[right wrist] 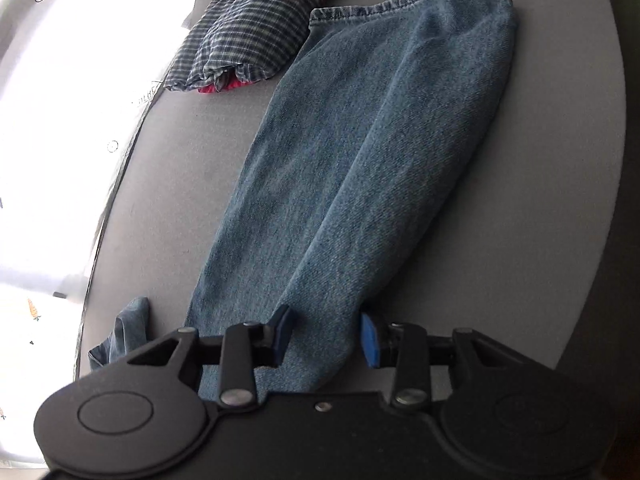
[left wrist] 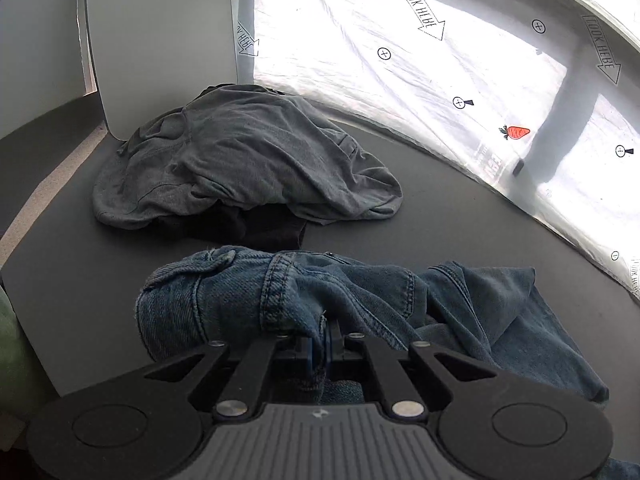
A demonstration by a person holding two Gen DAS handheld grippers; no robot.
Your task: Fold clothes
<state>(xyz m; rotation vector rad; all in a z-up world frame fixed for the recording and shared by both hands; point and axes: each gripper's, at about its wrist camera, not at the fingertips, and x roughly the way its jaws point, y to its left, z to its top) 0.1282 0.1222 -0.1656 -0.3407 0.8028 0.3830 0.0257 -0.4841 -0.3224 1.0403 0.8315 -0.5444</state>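
- Left gripper (left wrist: 322, 334): jaws were pinched all the way together on a bunched-up fold of the blue denim jeans (left wrist: 340, 300), right at a stitched seam near the waist end. The blue pads were nearly buried in the cloth, so only slivers of them showed.
- Right gripper (right wrist: 326, 334): jaws were part open, straddling the flat leg of those jeans (right wrist: 360, 152). The blue pads (right wrist: 369, 338) sat on either side of the leg with denim between them, but I couldn't see them actually pressing in, so not a real grip as far as I could tell.
- The jeans lay on the grey desk (right wrist: 192, 152), the leg stretched out flat towards its hem in the right wrist view, the upper part crumpled in the left one.
- Beyond the jeans in the left wrist view sat a rumpled grey T-shirt (left wrist: 240, 156) heaped over something black (left wrist: 256, 226); that black item was mostly covered, no idea what it was.
- In the right wrist view, a blue plaid shirt (right wrist: 256, 28) lay folded beside the hem, with a scrap of something red (right wrist: 224, 86) peeking from under it, otherwise hidden.
- A bit of denim (right wrist: 128, 328) hung at the desk's left edge, partly cut off by the gripper body.
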